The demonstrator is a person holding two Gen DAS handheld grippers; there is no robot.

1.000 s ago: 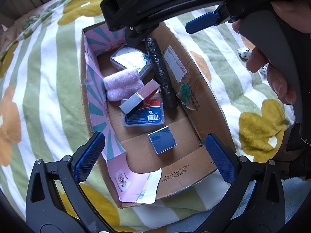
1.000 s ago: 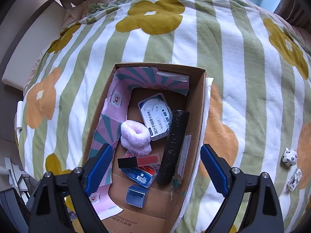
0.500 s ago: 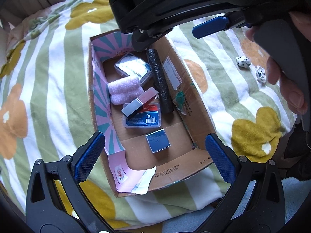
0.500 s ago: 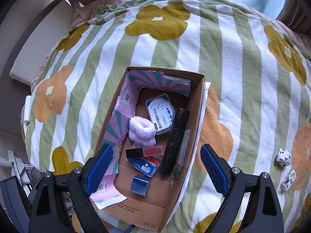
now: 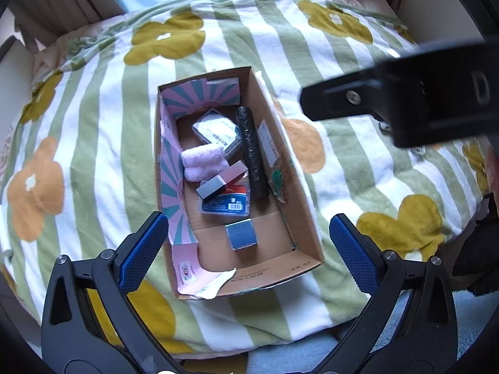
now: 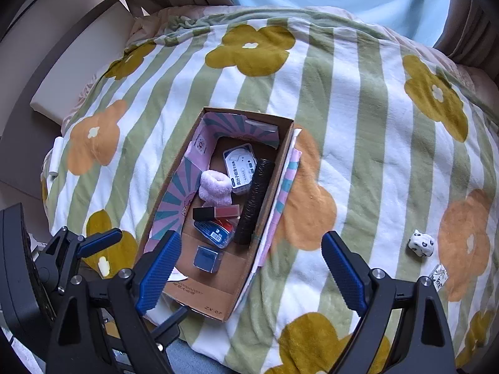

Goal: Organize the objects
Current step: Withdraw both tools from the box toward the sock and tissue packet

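The right gripper's black body (image 5: 421, 103) hides part of the striped blanket (image 5: 312, 40) and all but slivers of two small, possibly spotted, objects (image 5: 385, 125). The blue packet (image 6: 215, 233) lies partly covered; its print is illegible.

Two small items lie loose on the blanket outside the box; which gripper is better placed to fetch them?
Right, probably. The white black-spotted figurine and small patterned packet lie beside the open right gripper; the brown cardboard box separates them from the left gripper.
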